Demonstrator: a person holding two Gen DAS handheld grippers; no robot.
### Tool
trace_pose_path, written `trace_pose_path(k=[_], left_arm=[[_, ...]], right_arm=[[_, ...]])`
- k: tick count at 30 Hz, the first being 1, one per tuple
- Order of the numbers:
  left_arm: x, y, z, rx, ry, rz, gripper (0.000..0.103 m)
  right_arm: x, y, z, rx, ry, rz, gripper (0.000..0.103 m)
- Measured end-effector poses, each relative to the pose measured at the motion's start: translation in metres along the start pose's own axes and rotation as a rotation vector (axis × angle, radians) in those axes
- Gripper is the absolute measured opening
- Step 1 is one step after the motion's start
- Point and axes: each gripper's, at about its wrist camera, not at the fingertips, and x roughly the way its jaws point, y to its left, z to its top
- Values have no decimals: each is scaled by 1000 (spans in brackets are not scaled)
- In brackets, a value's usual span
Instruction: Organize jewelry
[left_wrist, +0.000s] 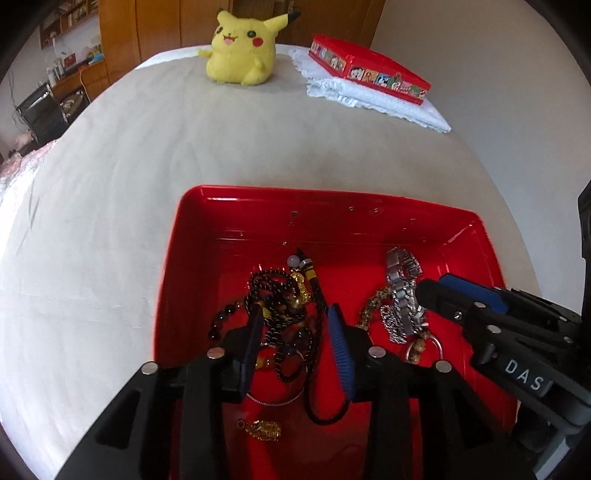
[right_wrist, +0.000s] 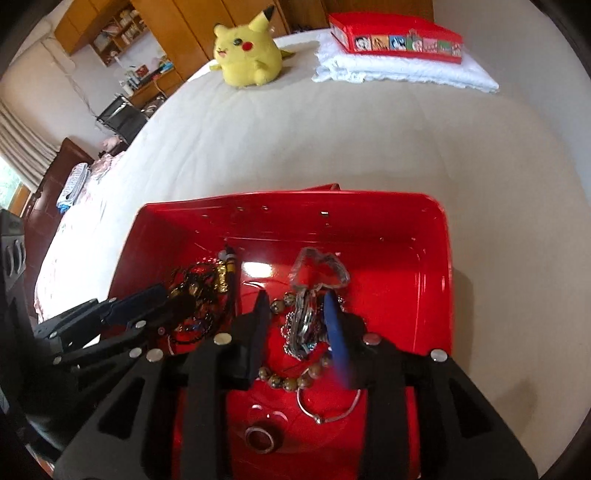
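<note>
**Bedroom bed: jewelry sorting, both tongs over the tray**

Bedroom setting: a bed (left_wrist: 147, 166) under a pale sheet carries all items. The jewelry lies loose in a red tray (left_wrist: 295, 218) at the near edge of the bed.

Left half of the tray: a tangle of dark bead strands (left_wrist: 280, 306) with a gold charm (left_wrist: 299, 295) and a black cord (left_wrist: 321, 373). A gold chain (left_wrist: 260, 430) lies apart, nearer the camera. Right half: a steel link bracelet (right_wrist: 306, 317), a brown bead bracelet (right_wrist: 291, 380), a thin silver bangle (right_wrist: 332, 406) and a ring (right_wrist: 260, 437).

Handling, as judged: all pieces are light and limp except the ring and bangle, which are stiff and likely to slip. The strands look knotted together; lifting one may drag the rest. Take a strand at a free loop at the edge of the tangle. Take the link bracelet across its band.

The left tongs (left_wrist: 295, 332) stand spread astride the dark strands, pinching nothing. The right tongs (right_wrist: 297, 321) stand spread around the link bracelet; the pads do not appear to press on it.

Farther back: a yellow plush toy (left_wrist: 240, 48) and a red box (left_wrist: 369, 70) on folded white cloth (left_wrist: 369, 99).
</note>
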Motion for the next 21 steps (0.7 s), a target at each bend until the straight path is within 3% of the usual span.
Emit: trace_pose_path(k=[3, 10, 11, 12, 16, 21], left_arm=[[-11, -1, -1, -2, -23, 1, 37], [-42, -7, -8, 14, -107, 31, 69], [-46, -6, -10, 13, -115, 32, 74], [-52, -5, -15, 12, -132, 39, 76], [-74, -4, -36, 22, -180, 58, 88], [-94, -3, -64, 32, -205, 109, 90]], right_arm=[[-12, 2, -4, -18, -22, -4, 26], [-29, 4, -12, -26, -47, -19, 30], [-31, 4, -13, -30, -48, -19, 33], [-34, 3, -16, -35, -51, -15, 46], [-52, 4, -34, -63, -88, -55, 63], [-69, 4, -55, -72, -96, -64, 69]])
